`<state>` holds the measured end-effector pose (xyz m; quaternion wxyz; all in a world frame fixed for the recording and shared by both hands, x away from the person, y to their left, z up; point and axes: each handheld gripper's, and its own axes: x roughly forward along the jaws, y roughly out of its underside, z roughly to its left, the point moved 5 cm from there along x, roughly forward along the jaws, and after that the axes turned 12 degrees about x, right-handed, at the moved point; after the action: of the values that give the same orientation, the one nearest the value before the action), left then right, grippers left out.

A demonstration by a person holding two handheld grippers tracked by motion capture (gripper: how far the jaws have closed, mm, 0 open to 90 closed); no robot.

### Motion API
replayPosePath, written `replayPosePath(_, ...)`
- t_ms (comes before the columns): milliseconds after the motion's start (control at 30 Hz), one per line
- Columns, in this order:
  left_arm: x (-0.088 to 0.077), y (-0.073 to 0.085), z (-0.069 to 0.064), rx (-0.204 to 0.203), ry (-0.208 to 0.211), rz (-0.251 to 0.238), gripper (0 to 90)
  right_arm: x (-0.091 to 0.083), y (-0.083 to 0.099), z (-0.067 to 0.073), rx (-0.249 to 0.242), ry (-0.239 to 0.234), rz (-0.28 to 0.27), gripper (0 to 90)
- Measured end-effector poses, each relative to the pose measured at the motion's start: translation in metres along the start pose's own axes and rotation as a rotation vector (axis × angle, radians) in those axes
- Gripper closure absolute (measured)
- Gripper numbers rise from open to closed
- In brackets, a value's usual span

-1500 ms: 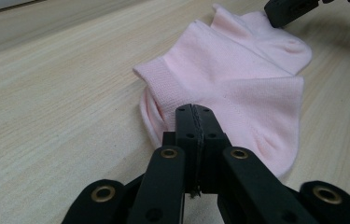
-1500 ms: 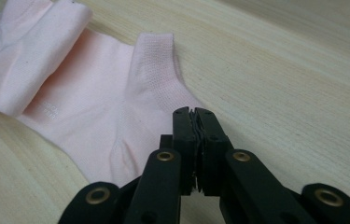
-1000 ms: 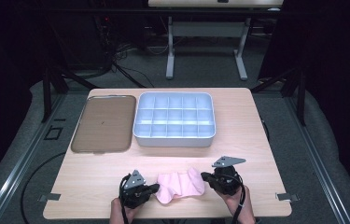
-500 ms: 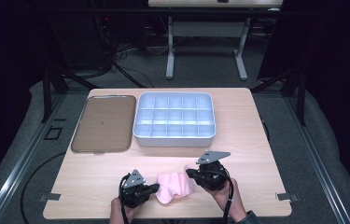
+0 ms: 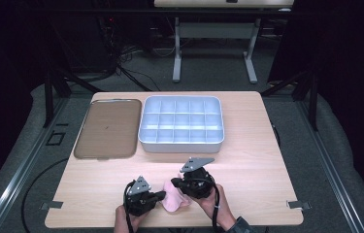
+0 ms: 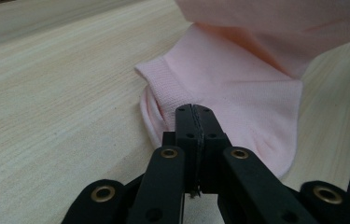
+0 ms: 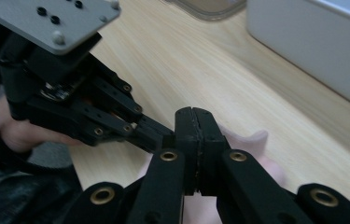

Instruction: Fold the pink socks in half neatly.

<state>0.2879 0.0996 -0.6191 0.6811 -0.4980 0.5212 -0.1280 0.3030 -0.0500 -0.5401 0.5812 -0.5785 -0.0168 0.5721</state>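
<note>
Lying limp near the table's (image 5: 267,160) front edge, well short of the compartment box (image 5: 181,124), a pink sock (image 6: 238,102) is being folded. The left gripper (image 5: 146,198) is pinching its cuff shut; the right gripper (image 5: 192,183) is clamping the other end. It looks soft, light, best held by edges.

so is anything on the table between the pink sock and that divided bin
Nothing visible. The pink sock, pinched by both the left gripper and right gripper, sits near the table's front edge; only bare wood lies between it and the divided bin.
</note>
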Motion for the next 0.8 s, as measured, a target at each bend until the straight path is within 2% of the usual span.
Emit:
replayPosePath(100, 0.000, 0.000, 0.000, -0.007, 0.001, -0.001, 89.3, 0.010, 0.006, 0.004, 0.019, -0.040, 0.027, 90.0)
replayPosePath(167, 0.000, 0.000, 0.000, -0.008, 0.002, -0.002, 89.3, 0.016, 0.013, 0.005, 0.012, -0.056, 0.063, 89.7)
replayPosePath(200, 0.000, 0.000, 0.000, -0.008, 0.002, -0.002, 89.3, 0.017, 0.015, 0.004, -0.005, -0.050, 0.079, 85.8)
replayPosePath(233, 0.000, 0.000, 0.000, -0.008, 0.002, -0.002, 89.3, 0.017, 0.017, 0.002, -0.012, -0.038, 0.076, 80.5)
replayPosePath(300, 0.000, 0.000, 0.000, -0.008, 0.002, -0.002, 89.3, 0.012, 0.017, -0.004, -0.021, 0.001, 0.067, 77.7)
replayPosePath(367, 0.000, 0.000, 0.000, -0.009, 0.006, 0.001, 89.3, 0.006, 0.015, -0.013, -0.053, 0.091, 0.080, 72.1)
replayPosePath(467, 0.000, 0.000, 0.000, -0.009, 0.006, 0.001, 89.3, 0.010, 0.017, -0.021, -0.061, 0.126, 0.131, 65.9)
replayPosePath(500, 0.000, 0.000, 0.000, -0.009, 0.006, 0.001, 89.3, 0.013, 0.019, -0.024, -0.073, 0.153, 0.149, 65.7)
replayPosePath(567, 0.000, 0.000, 0.000, -0.010, 0.006, 0.002, 89.3, 0.022, 0.024, -0.027, -0.078, 0.157, 0.189, 63.6)
replayPosePath(667, 0.000, 0.000, 0.000, -0.010, 0.007, 0.001, 89.3, 0.035, 0.032, -0.033, -0.086, 0.165, 0.242, 65.3)
replayPosePath(800, 0.000, 0.000, 0.000, -0.011, 0.007, 0.001, 89.3, 0.038, 0.034, -0.038, -0.060, 0.165, 0.230, 77.9)
